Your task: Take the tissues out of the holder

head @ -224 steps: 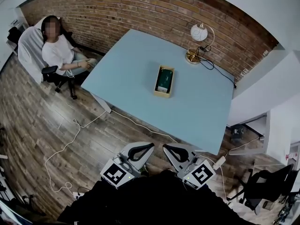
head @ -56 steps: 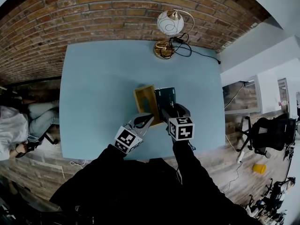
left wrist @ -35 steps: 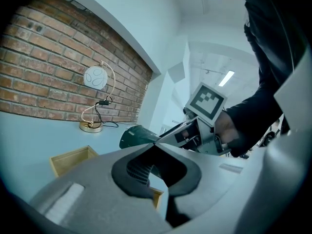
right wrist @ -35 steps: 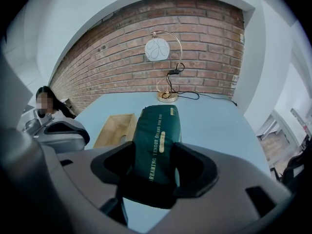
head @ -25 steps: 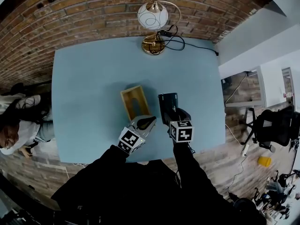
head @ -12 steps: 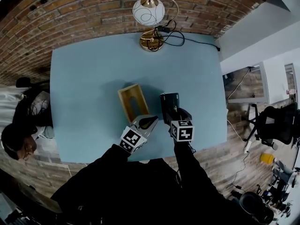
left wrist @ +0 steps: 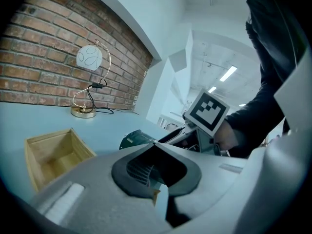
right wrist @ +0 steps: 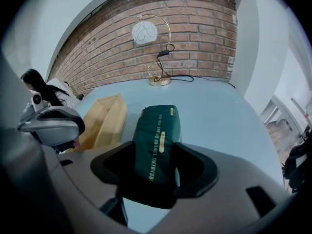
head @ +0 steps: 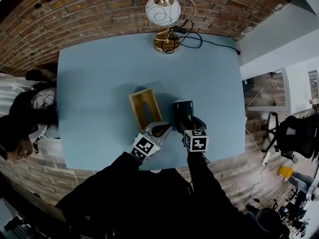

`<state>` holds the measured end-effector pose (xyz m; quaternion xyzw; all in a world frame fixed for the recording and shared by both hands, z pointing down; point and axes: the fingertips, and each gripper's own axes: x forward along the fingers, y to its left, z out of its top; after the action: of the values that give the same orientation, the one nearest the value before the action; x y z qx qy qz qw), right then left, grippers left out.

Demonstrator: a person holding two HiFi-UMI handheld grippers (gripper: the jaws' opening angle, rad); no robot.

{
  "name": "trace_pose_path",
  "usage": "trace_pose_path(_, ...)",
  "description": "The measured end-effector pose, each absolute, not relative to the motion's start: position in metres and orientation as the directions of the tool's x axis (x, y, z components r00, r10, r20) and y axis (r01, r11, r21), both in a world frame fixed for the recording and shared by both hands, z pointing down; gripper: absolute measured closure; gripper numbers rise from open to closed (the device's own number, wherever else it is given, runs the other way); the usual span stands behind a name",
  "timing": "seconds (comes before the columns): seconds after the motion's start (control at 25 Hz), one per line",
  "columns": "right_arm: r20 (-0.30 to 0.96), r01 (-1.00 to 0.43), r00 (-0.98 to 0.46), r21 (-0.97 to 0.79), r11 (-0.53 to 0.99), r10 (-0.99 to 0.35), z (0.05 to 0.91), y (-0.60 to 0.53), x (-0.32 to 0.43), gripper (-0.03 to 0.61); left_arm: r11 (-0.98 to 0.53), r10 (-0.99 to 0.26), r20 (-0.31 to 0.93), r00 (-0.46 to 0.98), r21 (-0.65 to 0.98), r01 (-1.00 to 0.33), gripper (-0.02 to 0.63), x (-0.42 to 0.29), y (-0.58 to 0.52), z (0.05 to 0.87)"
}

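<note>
The dark green tissue pack [head: 182, 110] is outside the wooden holder [head: 144, 108], just to its right over the blue table [head: 89, 83]. My right gripper [head: 186, 124] is shut on the pack's near end; in the right gripper view the pack [right wrist: 158, 130] runs out from between the jaws of that gripper [right wrist: 156, 152]. The holder [right wrist: 105, 118] is empty inside [left wrist: 51, 155]. My left gripper [head: 160, 130] hovers at the holder's near end, jaws shut with nothing in them [left wrist: 155, 144]. I cannot tell whether the pack touches the table.
A gold lamp with a white globe [head: 167, 13] and its black cable [head: 199, 36] stand at the table's far edge. A seated person [head: 20, 118] is off the table's left side. A brick wall [head: 99, 9] runs behind the table.
The pack, in the holder at first, is out and has been carried a little right of the holder. Over the last second both grippers have barely moved.
</note>
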<state>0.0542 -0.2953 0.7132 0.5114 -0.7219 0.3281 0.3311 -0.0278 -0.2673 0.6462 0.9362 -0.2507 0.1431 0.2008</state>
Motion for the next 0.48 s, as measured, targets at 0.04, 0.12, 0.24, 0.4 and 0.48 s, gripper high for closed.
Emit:
trace_pose_path(0.04, 0.814, -0.955, -0.258, -0.135, 0.262, -0.520, 0.7145, -0.2961, 0.0544, 0.302, -0.795, -0.409, 0.371, 0.834, 0.303, -0.525, 0.606, -0.0276, -0.2680, 0.6475)
trace_pose_path(0.12, 0.816, -0.954, -0.260, -0.135, 0.266, -0.516, 0.7175, -0.2969, 0.0541, 0.301, -0.796, -0.406, 0.375, 0.833, 0.303, -0.524, 0.606, -0.0279, -0.2683, 0.6504)
trace_pose_path(0.24, 0.818, -0.954, -0.255, -0.128, 0.270, -0.515, 0.7207, -0.2967, 0.0547, 0.301, -0.793, -0.406, 0.379, 0.832, 0.307, -0.526, 0.606, -0.0280, -0.2687, 0.6524)
trace_pose_path(0.4, 0.817, -0.952, -0.255, -0.119, 0.282, -0.517, 0.7229, -0.2983, 0.0514, 0.301, -0.792, -0.413, 0.374, 0.831, 0.303, -0.530, 0.606, -0.0314, -0.2713, 0.6525)
trace_pose_path(0.48, 0.820, -0.950, -0.259, -0.122, 0.286, -0.511, 0.7239, -0.2985, 0.0503, 0.298, -0.789, -0.419, 0.374, 0.827, 0.302, -0.536, 0.605, -0.0335, -0.2736, 0.6503)
